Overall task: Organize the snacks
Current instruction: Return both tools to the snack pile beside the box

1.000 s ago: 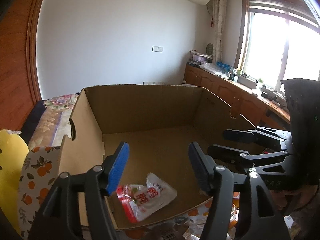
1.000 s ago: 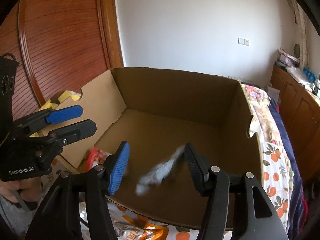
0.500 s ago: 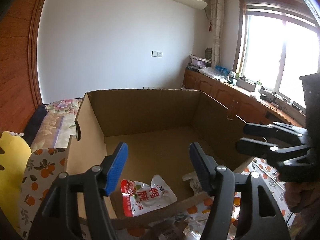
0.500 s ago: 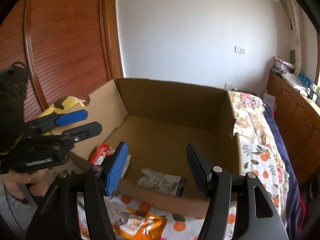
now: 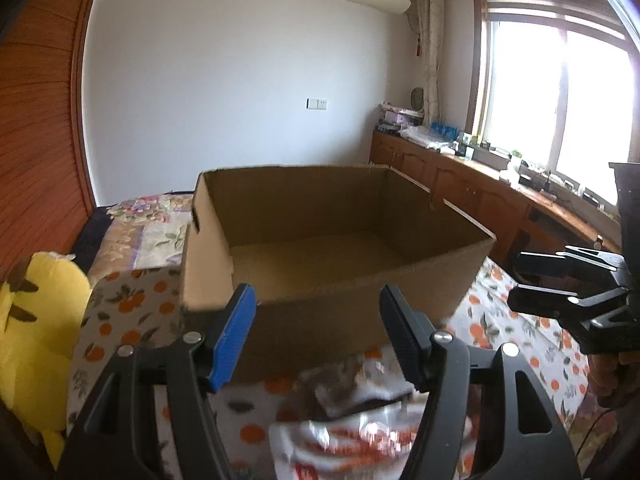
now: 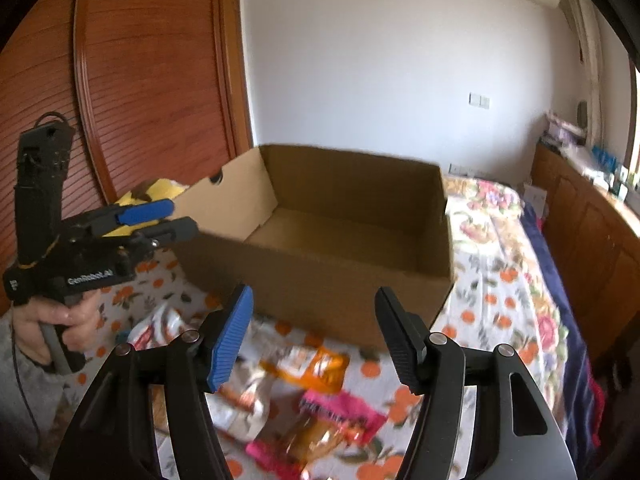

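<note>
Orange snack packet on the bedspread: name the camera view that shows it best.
The right wrist view. The orange snack packet lies in plain sight on the orange-patterned bedspread, in front of the brown cardboard box, though blurred. The left wrist view shows only a blurred red-and-white packet, not the orange one.

An orange-print bedspread (image 6: 496,304) carries a cardboard box (image 6: 320,292) and snack packets (image 6: 320,364).

Matt brown cardboard box (image 5: 344,240) on printed cloth bedcover (image 6: 504,280); glossy foil snack packets (image 6: 320,364).

The cardboard box (image 5: 344,240) near wall hides its floor; the snack packets (image 6: 316,412) are blurred, their print unreadable.
</note>
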Demonstrator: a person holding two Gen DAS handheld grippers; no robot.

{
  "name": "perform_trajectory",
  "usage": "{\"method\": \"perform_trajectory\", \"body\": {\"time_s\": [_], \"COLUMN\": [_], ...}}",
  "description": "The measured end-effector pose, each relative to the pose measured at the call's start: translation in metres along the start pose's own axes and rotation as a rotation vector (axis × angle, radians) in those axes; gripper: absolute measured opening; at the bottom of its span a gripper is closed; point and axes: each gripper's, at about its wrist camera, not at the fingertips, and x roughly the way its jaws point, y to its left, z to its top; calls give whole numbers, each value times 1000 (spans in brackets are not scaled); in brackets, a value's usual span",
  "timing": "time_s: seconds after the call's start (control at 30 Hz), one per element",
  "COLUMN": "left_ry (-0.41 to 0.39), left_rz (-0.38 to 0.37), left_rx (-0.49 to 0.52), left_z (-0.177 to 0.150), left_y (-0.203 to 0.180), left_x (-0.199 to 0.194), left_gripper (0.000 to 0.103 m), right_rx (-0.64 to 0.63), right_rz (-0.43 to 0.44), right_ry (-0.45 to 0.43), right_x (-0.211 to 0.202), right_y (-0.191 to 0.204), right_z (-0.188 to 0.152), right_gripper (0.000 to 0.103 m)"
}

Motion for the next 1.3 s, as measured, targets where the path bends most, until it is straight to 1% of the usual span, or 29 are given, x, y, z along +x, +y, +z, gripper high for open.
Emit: {"method": "perform_trajectory", "body": {"time_s": [0.17,0.3,0.5,0.67,0.8,0.93,1.1,1.17,1.27,1.3], "left_ry": [52,96,155,183,200,219,226,227,225,226], "left_rz": [15,27,30,22,1,-2,-16,-18,-23,-24], "left_rx": [1,-23,-33,-36,-49,-43,-59,-59,-59,-58], "left_z": [-32,-59,-81,-88,-89,-91,-93,-93,-93,-93], "left_y": [-5,-5,-8,-8,-6,-8,-6,-6,-5,-4], "left_x": [-9,-13,-9,-3,2,7,8,8,9,10], "left_gripper": [65,65,65,65,65,65,65,65,65,65], "right_rx": [19,22,-65,-112,-150,-190,-254,-248,-227,-221], "right_rz": [-7,14,37,70,102,130,120,120,118,119], "right_ry": [63,127,183,230,263,301,347,355,394,399], "right_x": [11,29,57,82,95,107,123,126,133,135], "right_y": [5,9,25,33,39,47,55,52,42,40], "right_z": [-27,-41,-44,-39,-37,-37,-41,-42,-45,-46], "right_gripper": [65,65,65,66,69,70,73,73,78,78]}}
